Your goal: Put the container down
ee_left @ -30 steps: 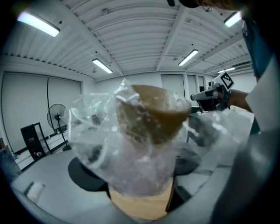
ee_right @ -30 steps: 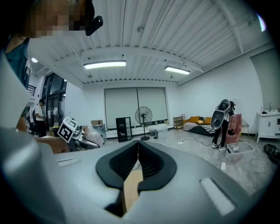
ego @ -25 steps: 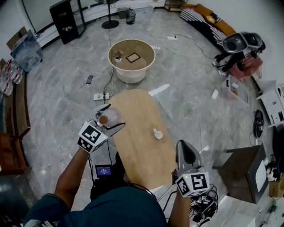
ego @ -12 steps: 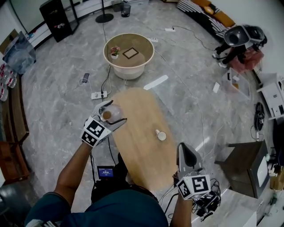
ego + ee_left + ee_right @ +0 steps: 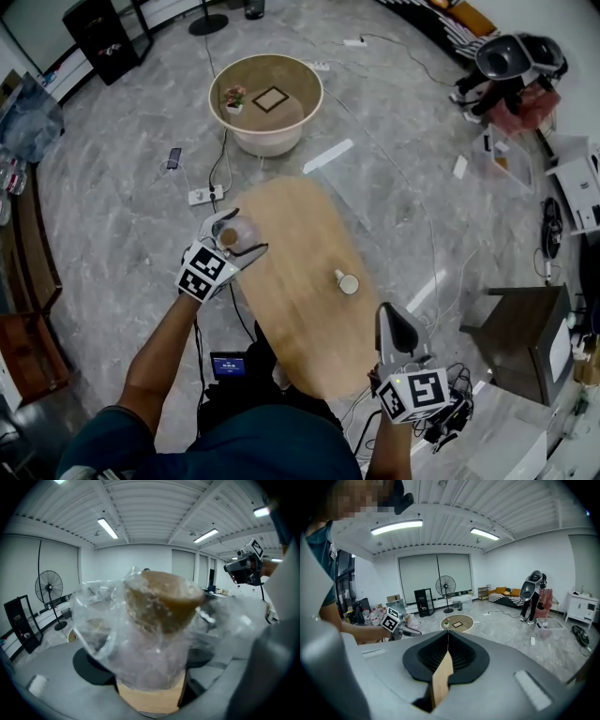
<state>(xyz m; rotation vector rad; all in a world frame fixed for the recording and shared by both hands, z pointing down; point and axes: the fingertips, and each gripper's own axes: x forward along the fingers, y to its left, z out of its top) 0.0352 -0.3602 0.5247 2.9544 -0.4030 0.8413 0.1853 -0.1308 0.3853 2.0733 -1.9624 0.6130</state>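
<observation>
The left gripper [image 5: 242,234] clamps a clear container [image 5: 154,634] between its jaws, with something brown in its top. The right gripper [image 5: 446,644] has its jaws together.

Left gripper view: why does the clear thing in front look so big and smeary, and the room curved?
Left gripper view: the clear plastic container with a brown top sits close to the wide-angle lens, so it looms out of focus, and the ceiling bows. Head view: the container looks small and crisper, though the grey floor curves towards the edges.
</observation>
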